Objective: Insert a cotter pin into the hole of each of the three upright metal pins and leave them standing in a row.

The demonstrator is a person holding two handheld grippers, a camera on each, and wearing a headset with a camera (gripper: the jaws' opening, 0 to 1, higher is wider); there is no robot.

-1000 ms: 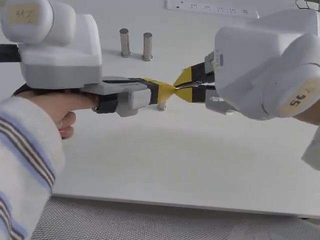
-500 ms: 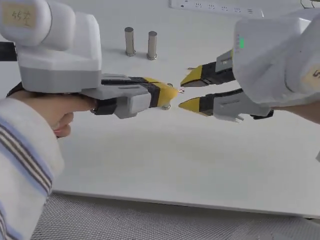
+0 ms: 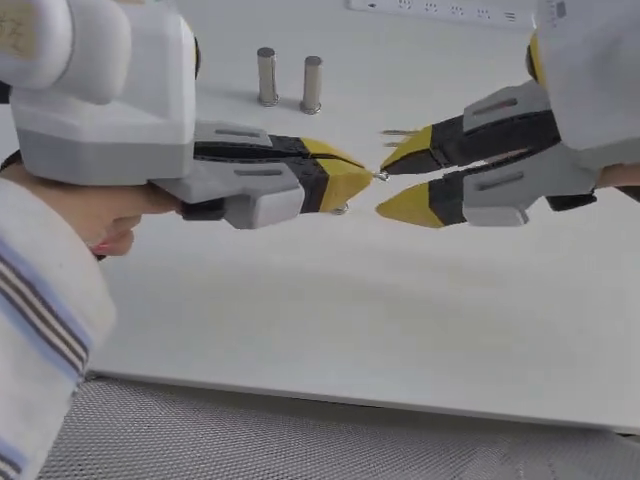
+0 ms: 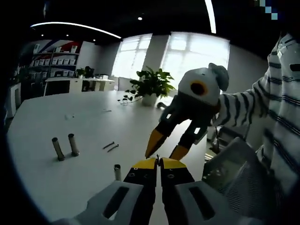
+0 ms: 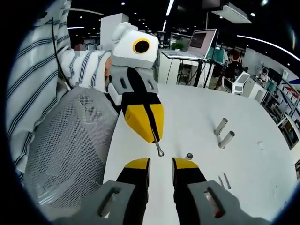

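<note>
White workbench (image 3: pixel 300 330) carries the work. One cotter pin (image 5: pixel 158 144) is clamped in the closed left gripper (image 3: pixel 366 178), its looped end poking out past the yellow tips. The right gripper (image 3: pixel 384 188) faces it from the right, jaws parted, holding nothing. Just below the left tips stands one metal pin (image 3: pixel 340 209). Two more metal pins (image 3: pixel 267 76) stand upright side by side, farther off to the left. Spare cotter pins (image 3: pixel 400 132) lie on the far side of the right gripper.

No text readable. Pale sticker (image 3: pixel 20 32) on the left gripper (image 3: pixel 374 176) housing in the head view: cut by the frame edge, characters illegible. Wall displays (image 4: pixel 55 60) in the left gripper view too small and blurred. Monitor (image 5: pixel 202 40) in the right gripper view: content illegible.
</note>
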